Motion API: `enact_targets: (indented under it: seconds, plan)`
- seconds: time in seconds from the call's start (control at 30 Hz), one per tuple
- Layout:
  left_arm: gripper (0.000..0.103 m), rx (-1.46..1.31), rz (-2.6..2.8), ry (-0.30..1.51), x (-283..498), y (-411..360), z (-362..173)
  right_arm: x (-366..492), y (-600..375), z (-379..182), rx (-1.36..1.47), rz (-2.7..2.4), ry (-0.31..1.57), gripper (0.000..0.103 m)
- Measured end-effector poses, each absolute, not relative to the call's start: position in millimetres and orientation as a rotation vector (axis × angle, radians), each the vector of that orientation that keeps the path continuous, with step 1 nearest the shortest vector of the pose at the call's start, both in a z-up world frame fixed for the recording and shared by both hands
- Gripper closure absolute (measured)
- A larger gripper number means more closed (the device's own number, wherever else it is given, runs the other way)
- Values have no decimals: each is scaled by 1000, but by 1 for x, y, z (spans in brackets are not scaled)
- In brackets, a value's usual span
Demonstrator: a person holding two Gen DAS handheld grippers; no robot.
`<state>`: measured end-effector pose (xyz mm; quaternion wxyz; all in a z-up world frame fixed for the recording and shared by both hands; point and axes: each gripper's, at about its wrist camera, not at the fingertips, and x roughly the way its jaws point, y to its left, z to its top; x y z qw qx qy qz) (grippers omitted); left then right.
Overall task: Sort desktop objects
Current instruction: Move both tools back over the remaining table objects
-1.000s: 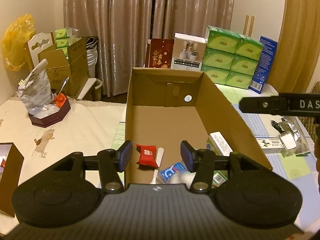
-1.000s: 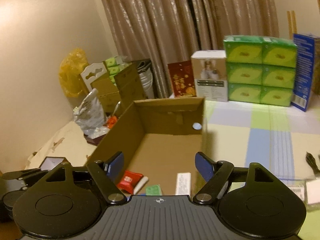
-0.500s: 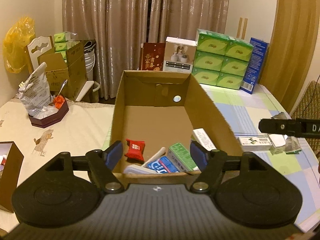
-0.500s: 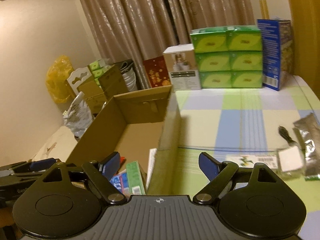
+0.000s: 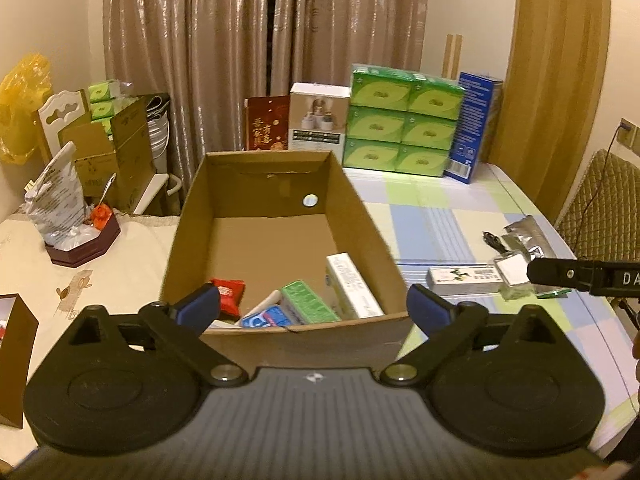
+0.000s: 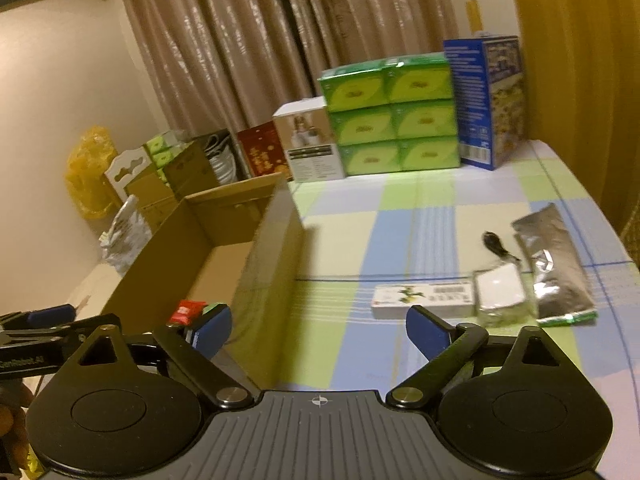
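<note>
The right gripper [image 6: 318,330], jaws wide apart and empty, hangs over the tabletop [image 6: 400,208] between the carton [image 6: 264,264] and a white box [image 6: 424,300].

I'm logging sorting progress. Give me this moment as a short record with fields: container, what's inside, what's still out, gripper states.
container: cardboard box, open top
inside: red packet, green box, white box, blue-and-white pack
still on tablecloth: long white box, silver pouch, small white packet, black item
left gripper: open, empty
right gripper: open, empty
</note>
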<state>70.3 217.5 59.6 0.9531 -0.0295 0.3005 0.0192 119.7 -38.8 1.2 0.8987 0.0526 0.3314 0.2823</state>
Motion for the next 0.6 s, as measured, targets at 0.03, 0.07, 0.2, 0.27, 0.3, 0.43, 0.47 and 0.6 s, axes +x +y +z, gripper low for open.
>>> enact_targets:
  seconds: [0.03,0.07,0.2,0.27,0.3,0.43,0.47,0.6]
  plan:
    - [2,-58,36,609,70,214,61,119,-44,2,111,577,685,10]
    - [2,-56,35,607,70,210,61,118,-49,2,114,569,685,10]
    - [2,-43,21,611,70,195,64,117,-68,3,127,539,685,6]
    - [2,-36,12,611,69,188,65,116,-78,4,133,524,686,4]
    - [2,-33,6,612,69,184,65,116,-83,4,136,518,687,3]
    - [2,-30,-19,613,69,170,67,116,-102,3,152,492,692,2]
    - [2,-30,-24,613,69,167,68,116,-107,2,155,485,694,2]
    - [2,-27,-46,613,70,154,68,114,-125,0,165,454,700,2]
